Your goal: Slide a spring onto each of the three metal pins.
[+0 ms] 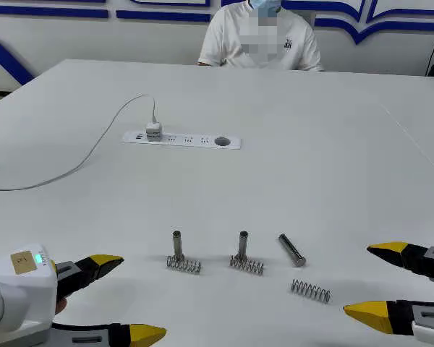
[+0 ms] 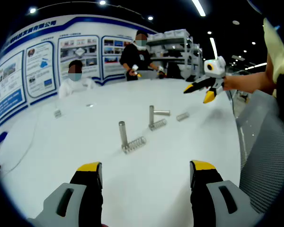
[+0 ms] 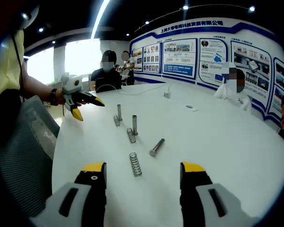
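Two metal pins stand upright on the white table: the left pin point(image 1: 177, 244) point(image 2: 122, 133) point(image 3: 119, 112) and the middle pin point(image 1: 243, 244) point(image 2: 151, 115) point(image 3: 135, 125). A spring lies flat at the foot of each, the left spring point(image 1: 184, 264) point(image 2: 134, 144) and the middle spring point(image 1: 247, 265) point(image 2: 157, 124) point(image 3: 131, 135). A third pin point(image 1: 291, 249) point(image 2: 162, 112) point(image 3: 156, 147) lies on its side, with a third spring point(image 1: 310, 290) point(image 2: 182, 116) point(image 3: 135, 164) loose beside it. My left gripper point(image 1: 126, 298) point(image 2: 146, 168) point(image 3: 89, 108) is open at the near left. My right gripper point(image 1: 380, 280) point(image 3: 143, 168) point(image 2: 198, 92) is open at the near right.
A white power strip point(image 1: 181, 139) with a plugged-in adapter point(image 1: 153, 131) and a cable point(image 1: 79, 163) lies mid-table. A person in a white shirt point(image 1: 260, 40) sits at the far edge. More people stand beyond the table in the gripper views.
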